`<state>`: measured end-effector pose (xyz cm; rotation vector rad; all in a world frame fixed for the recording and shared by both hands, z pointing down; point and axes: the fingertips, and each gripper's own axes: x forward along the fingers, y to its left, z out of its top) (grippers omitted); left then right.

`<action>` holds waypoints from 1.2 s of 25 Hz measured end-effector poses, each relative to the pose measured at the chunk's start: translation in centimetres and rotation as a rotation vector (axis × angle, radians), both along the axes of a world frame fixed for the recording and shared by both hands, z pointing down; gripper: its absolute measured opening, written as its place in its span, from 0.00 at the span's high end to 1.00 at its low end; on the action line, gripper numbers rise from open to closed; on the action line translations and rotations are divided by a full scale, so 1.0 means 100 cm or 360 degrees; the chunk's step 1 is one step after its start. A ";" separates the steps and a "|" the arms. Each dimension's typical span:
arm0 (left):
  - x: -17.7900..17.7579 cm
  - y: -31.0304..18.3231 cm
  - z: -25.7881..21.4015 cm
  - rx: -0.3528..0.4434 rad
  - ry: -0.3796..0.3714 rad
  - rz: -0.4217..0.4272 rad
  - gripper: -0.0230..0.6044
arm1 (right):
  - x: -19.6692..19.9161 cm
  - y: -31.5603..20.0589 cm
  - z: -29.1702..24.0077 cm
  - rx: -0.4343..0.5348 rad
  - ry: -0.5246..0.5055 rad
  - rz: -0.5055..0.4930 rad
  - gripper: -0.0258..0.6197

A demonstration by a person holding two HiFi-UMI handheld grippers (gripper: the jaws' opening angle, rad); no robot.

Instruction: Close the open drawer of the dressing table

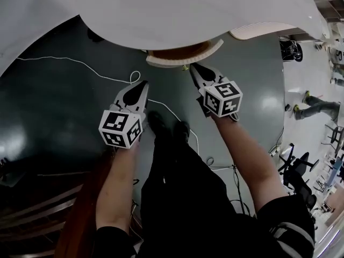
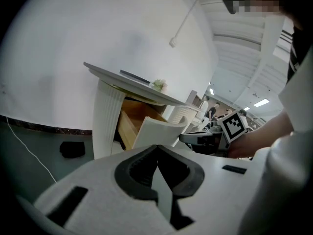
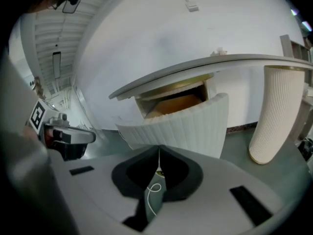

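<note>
The white dressing table [image 1: 161,9] fills the top of the head view. Its drawer [image 1: 185,54] stands pulled out, with a curved ribbed white front and a wooden inside. My right gripper [image 1: 194,67] is shut and empty, its tip just below the drawer front. My left gripper [image 1: 144,85] is also shut and empty, lower and to the left, apart from the drawer. In the left gripper view the drawer [image 2: 157,130] sits ahead of the left gripper [image 2: 157,150]. In the right gripper view the ribbed drawer front [image 3: 183,126] is close ahead of the right gripper [image 3: 159,152].
A white cable [image 1: 80,63] runs over the dark floor under the table. A ribbed white table leg [image 3: 276,114] stands at the right, another leg [image 2: 105,119] at the left. A wooden chair [image 1: 48,208] is at the lower left. Office chairs [image 1: 298,165] and a person's legs [image 1: 317,106] are at the right.
</note>
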<state>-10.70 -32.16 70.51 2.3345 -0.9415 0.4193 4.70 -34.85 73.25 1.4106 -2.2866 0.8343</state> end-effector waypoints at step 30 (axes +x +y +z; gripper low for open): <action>-0.022 -0.024 0.000 0.0042 -0.0089 0.0036 0.96 | -0.008 -0.112 -0.010 0.0329 -0.0376 0.0307 0.95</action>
